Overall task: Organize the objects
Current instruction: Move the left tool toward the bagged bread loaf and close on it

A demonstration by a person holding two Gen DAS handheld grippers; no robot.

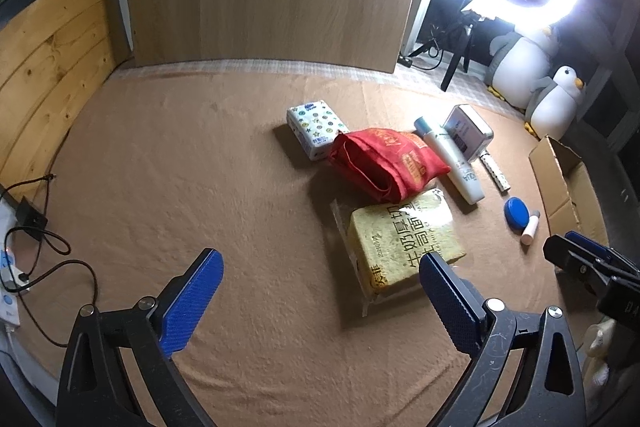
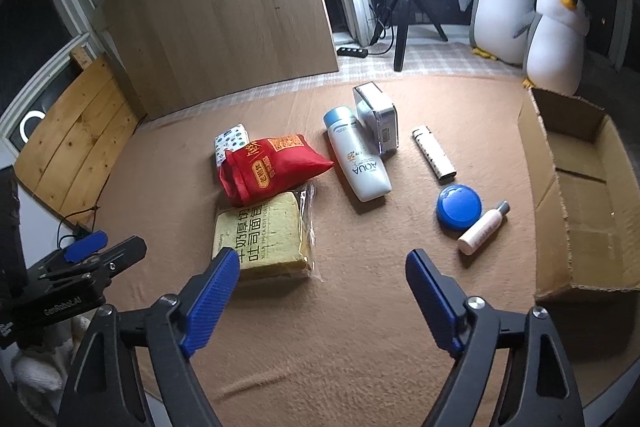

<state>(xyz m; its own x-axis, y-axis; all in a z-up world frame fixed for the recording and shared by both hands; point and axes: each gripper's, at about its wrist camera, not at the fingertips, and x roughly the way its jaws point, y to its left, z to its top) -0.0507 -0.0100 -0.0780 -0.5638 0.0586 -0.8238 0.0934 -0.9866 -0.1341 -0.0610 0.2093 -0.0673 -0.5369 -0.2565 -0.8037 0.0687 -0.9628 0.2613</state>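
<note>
Both grippers hang above the near edge of the brown blanket [image 2: 360, 347], and neither holds anything. The left gripper [image 1: 320, 303] is spread wide, nothing between its blue pads. The right gripper [image 2: 322, 297] gapes too, empty.

Mid-blanket, the items sit in a cluster: a bagged loaf of bread [image 2: 260, 235] nearest, a red bag [image 2: 272, 167] touching its far side and resting partly on a tissue pack [image 2: 230, 141]. Toward the right edge lies a white bottle [image 2: 360, 163], its top against a silver tin [image 2: 378, 115], then a small white strip [image 2: 434, 153], a blue round lid [image 2: 459, 206] and a small pink tube [image 2: 482, 227] touching it. An open cardboard box [image 2: 580, 187] waits along the right edge.
</note>
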